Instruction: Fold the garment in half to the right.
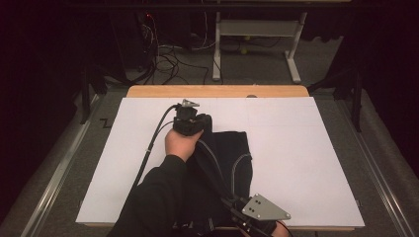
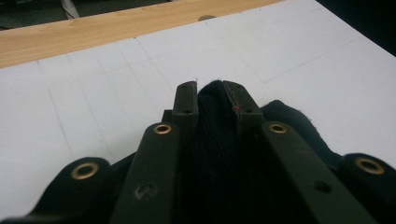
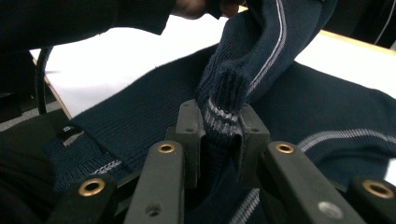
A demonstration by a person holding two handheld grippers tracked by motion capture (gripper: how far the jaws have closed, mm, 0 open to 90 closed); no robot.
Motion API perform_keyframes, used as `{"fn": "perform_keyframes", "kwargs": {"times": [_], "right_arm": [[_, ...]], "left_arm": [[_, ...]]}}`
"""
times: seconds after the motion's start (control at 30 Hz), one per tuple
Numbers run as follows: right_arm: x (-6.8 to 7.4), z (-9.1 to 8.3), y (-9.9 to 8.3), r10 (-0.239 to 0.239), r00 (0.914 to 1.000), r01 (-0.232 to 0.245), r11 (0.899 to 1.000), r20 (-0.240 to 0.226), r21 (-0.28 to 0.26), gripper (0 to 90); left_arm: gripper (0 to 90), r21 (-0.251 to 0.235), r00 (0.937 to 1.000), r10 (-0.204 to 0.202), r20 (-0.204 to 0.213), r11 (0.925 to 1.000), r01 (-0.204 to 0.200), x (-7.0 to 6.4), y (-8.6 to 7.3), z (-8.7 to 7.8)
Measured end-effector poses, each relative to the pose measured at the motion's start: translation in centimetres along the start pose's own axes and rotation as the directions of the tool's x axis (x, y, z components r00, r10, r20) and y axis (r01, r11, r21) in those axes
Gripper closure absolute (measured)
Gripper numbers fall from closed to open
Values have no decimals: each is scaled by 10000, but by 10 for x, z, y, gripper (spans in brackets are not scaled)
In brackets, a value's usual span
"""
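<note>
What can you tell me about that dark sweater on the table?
The sweater is dark navy ribbed knit with thin pale stripes. It lies partly flat on the white sheet, one strip lifted between both grippers. The left gripper pinches one end, the right gripper clamps a striped cuff-like edge.

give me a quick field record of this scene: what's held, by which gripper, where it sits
item: dark blue sweater with pale stripes
surface: white sheet on a wooden table
left gripper: shut on a fold of the sweater, at its far edge
right gripper: shut on a striped ribbed edge, near the table's front
sweater state: partly flat, one part lifted between the two grippers
</note>
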State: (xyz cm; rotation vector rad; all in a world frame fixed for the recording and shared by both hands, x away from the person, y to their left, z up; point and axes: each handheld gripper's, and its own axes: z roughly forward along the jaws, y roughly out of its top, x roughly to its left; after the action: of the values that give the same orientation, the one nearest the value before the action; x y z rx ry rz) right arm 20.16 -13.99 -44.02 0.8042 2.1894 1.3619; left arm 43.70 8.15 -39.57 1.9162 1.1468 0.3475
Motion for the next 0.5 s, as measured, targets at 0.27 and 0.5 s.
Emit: {"fn": "perform_keyframes", "kwargs": {"times": [0.27, 0.5], "right_arm": [[-7, -4, -16, 82, 9998, -93, 9984, 192, 552, 750], [-8, -6, -22, 56, 9995, -81, 9967, 307, 813, 747]], "left_arm": [[725, 556, 9998, 9, -207, 9985, 3, -10, -1, 21], [725, 573, 10000, -19, 54, 9984, 16, -17, -3, 32]]}}
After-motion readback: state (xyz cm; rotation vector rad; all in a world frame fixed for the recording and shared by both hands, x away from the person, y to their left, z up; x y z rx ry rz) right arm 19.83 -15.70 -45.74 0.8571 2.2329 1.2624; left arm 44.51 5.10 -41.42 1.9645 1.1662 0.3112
